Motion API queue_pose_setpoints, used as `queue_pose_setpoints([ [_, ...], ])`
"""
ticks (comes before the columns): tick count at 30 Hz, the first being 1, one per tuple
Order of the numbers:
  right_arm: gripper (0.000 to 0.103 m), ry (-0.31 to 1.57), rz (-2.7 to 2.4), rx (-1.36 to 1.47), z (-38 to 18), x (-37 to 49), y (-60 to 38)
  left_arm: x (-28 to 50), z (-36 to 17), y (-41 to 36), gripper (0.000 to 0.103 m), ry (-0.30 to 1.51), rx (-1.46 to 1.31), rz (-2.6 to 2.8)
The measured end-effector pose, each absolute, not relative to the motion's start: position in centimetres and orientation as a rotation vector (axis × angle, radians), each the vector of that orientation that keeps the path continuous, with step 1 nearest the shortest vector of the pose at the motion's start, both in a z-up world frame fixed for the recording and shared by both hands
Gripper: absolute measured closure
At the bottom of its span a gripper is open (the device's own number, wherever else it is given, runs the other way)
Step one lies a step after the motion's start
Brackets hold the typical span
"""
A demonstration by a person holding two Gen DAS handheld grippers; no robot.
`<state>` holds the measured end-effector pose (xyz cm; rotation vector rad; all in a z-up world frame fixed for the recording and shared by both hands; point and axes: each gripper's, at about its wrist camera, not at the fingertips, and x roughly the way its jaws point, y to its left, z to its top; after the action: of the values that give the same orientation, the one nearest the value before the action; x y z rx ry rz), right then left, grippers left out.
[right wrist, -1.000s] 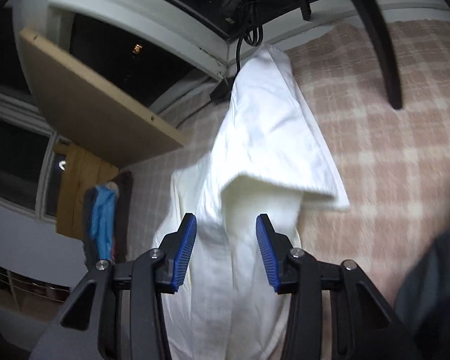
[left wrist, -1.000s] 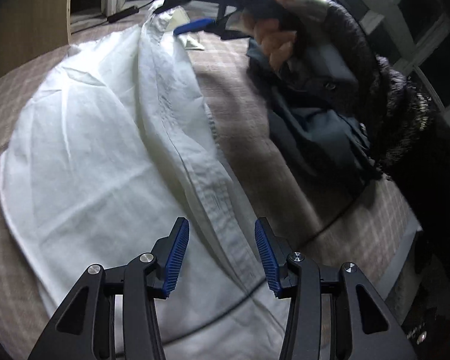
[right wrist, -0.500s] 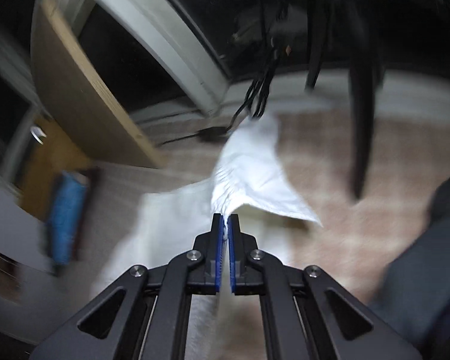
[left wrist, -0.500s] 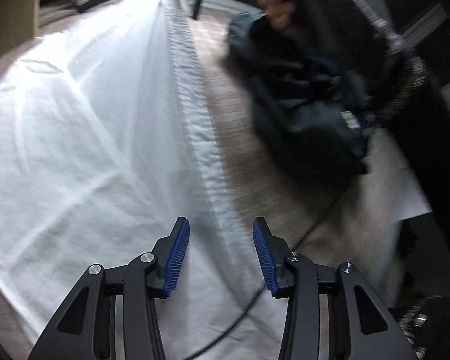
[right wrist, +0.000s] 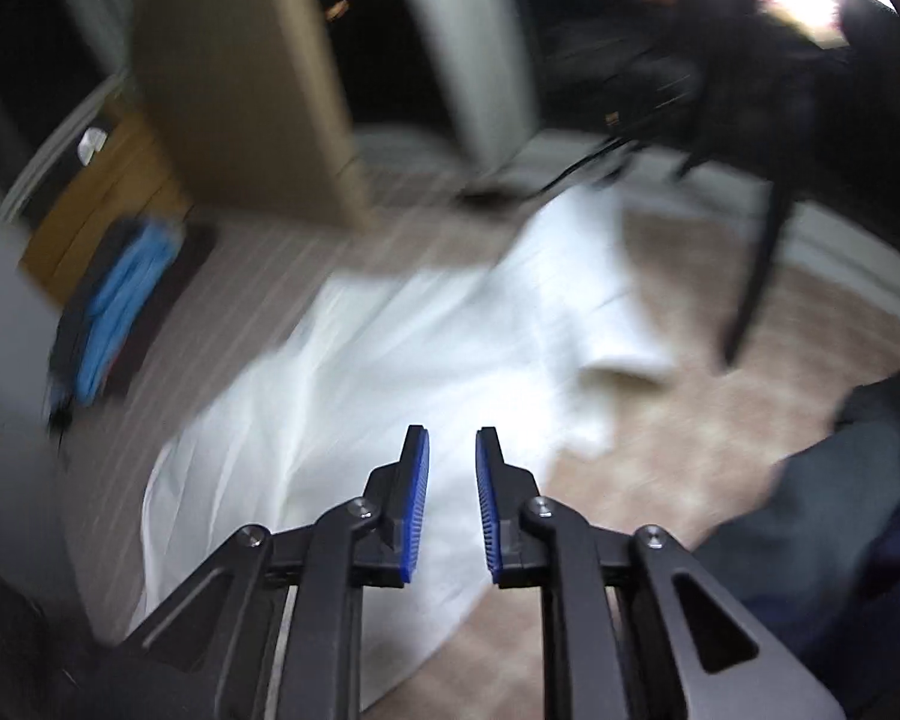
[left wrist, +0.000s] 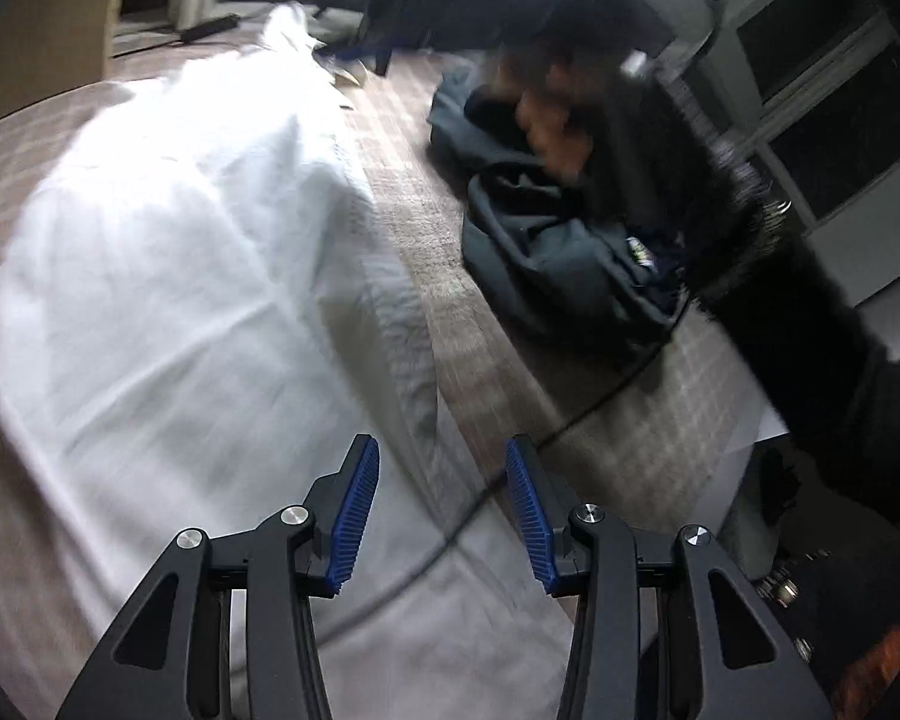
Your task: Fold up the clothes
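A white shirt [left wrist: 180,252] lies spread on the checked bed cover [left wrist: 444,276]. My left gripper [left wrist: 439,450] hovers open over the shirt's right edge, nothing between its blue pads. In the right wrist view the same shirt [right wrist: 390,360] lies below my right gripper [right wrist: 452,438], whose jaws are opening with a narrow gap and no cloth between them. The shirt's folded-over part [right wrist: 594,300] rests on the cover beyond the tips. Both views are blurred by motion.
A heap of dark clothes [left wrist: 558,264] lies to the right of the shirt, with a person's hand [left wrist: 546,120] and dark sleeve [left wrist: 810,330] over it. A black cable [left wrist: 570,420] crosses the cover. A wooden board [right wrist: 240,78], something blue [right wrist: 120,312] and a black leg [right wrist: 756,276] stand around.
Half a second ago my right gripper was shut on a lifted fold of the shirt; it has let go and the fold lies down. Both views have shifted over the shirt.
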<state>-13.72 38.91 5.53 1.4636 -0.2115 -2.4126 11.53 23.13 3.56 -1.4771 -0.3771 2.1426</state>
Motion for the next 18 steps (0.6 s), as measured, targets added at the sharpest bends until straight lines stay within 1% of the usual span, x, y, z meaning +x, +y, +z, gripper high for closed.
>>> queue_pose_setpoints([
  [4, 0.087, 0.023, -2.369, 1.593, 1.0, -15.3, 35.2, 14.7, 5.0, 20.0, 0.060, -0.416, -1.524, 2.207],
  [6, 0.087, 0.028, -2.414, 1.592, 1.0, -15.6, 35.3, 16.6, 6.5, 17.5, 0.060, -0.446, -1.535, 2.252],
  [7, 0.087, -0.018, -2.435, 1.587, 1.6, -15.5, 35.9, 17.6, 7.4, 16.2, 0.060, -0.459, -1.534, 2.279],
  [9, 0.087, -0.174, -2.433, 1.520, 4.0, -14.2, 37.7, 19.7, 9.6, 13.4, 0.060, -0.477, -1.529, 2.341],
  [10, 0.087, -0.226, -2.428, 1.479, 5.7, -12.9, 38.4, 20.8, 11.5, 11.2, 0.060, -0.461, -1.522, 2.402],
  [12, 0.087, -0.288, -2.420, 1.398, 9.6, -9.3, 39.7, 22.6, 14.6, 7.4, 0.059, -0.457, -1.497, 2.515],
  [15, 0.087, -0.271, -2.446, 1.279, 15.3, -4.0, 40.6, 24.8, 18.6, 2.0, 0.053, -0.466, -1.432, 2.673],
  [16, 0.087, -0.298, -2.447, 1.241, 16.2, -2.7, 40.6, 25.1, 19.4, 0.7, 0.052, -0.470, -1.409, 2.708],
  [18, 0.087, -0.394, -2.431, 1.242, 15.3, -2.0, 39.8, 24.4, 19.6, -0.1, 0.052, -0.442, -1.370, 2.726],
])
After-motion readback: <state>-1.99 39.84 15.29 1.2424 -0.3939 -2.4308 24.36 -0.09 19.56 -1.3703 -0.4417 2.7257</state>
